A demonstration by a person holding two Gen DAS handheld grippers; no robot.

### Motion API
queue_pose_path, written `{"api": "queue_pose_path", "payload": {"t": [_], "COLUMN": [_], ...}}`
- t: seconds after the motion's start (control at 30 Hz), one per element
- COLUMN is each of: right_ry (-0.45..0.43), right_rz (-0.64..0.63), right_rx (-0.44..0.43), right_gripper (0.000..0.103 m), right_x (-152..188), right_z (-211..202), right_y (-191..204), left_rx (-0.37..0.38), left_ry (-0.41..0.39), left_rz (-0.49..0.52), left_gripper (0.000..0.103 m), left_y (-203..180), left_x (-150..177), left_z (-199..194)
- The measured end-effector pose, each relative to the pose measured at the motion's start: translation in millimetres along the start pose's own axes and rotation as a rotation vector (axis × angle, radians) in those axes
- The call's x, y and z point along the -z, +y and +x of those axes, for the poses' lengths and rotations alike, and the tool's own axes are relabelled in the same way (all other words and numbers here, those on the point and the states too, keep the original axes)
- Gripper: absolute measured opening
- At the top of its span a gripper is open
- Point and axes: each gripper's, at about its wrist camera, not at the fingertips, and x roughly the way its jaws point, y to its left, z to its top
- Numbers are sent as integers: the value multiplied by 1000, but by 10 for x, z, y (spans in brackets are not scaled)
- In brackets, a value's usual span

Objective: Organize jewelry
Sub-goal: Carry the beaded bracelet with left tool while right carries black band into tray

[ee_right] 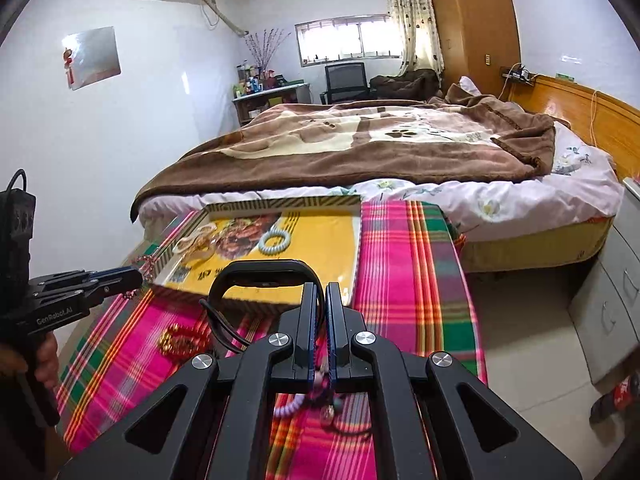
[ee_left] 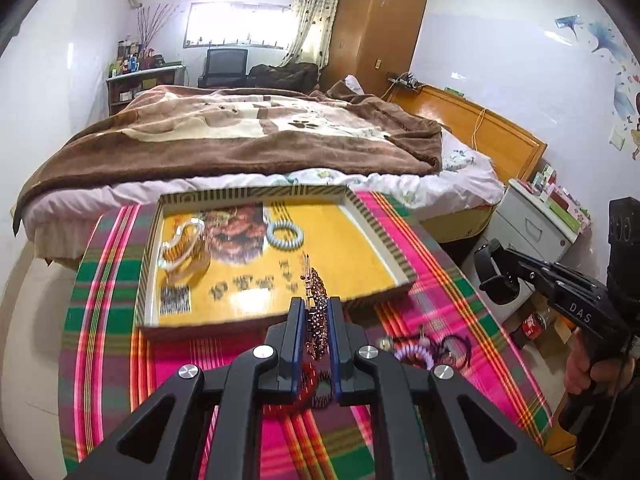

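Observation:
My left gripper [ee_left: 316, 305] is shut on a brown beaded bracelet [ee_left: 316, 300] and holds it above the near edge of the yellow tray [ee_left: 360, 240]. The tray holds a light blue coil hair tie [ee_left: 285, 236] and clear bangles [ee_left: 182, 246]. My right gripper [ee_right: 325, 289] is shut on a black wristband [ee_right: 264, 270] and holds it over the tray's near edge. A lilac coil tie [ee_left: 416, 354], dark cords [ee_left: 456, 350] and a red beaded bracelet [ee_left: 308, 384] lie on the plaid cloth below. A gold and red bracelet [ee_right: 180, 340] lies there too.
The table wears a pink and green plaid cloth [ee_right: 400, 264]. A bed with a brown blanket [ee_left: 240, 136] stands just behind it. A grey drawer cabinet [ee_left: 532, 224] stands to the right. Tiled floor [ee_right: 532, 320] lies on the right.

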Motion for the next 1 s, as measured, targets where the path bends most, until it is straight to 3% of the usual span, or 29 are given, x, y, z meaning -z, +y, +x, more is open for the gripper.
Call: {"api": "queue_pose_path", "payload": {"t": [0.4, 0.8, 1.0], "right_ry": [55, 194, 238], "right_rz": [-18, -43, -67], "right_rx": [59, 122, 130], "right_gripper": [4, 4, 4], "right_x": [-530, -693, -725], "right_z": [742, 1919, 2279], "right_y": [-71, -189, -187], "left_rx": [8, -38, -61], "left_ry": [25, 124, 160], "left_rz": [-22, -70, -73], "left_gripper": [11, 11, 11], "left_y": [196, 540, 645], "left_x": [-482, -477, -467], "left_z": [586, 1396, 1649]}}
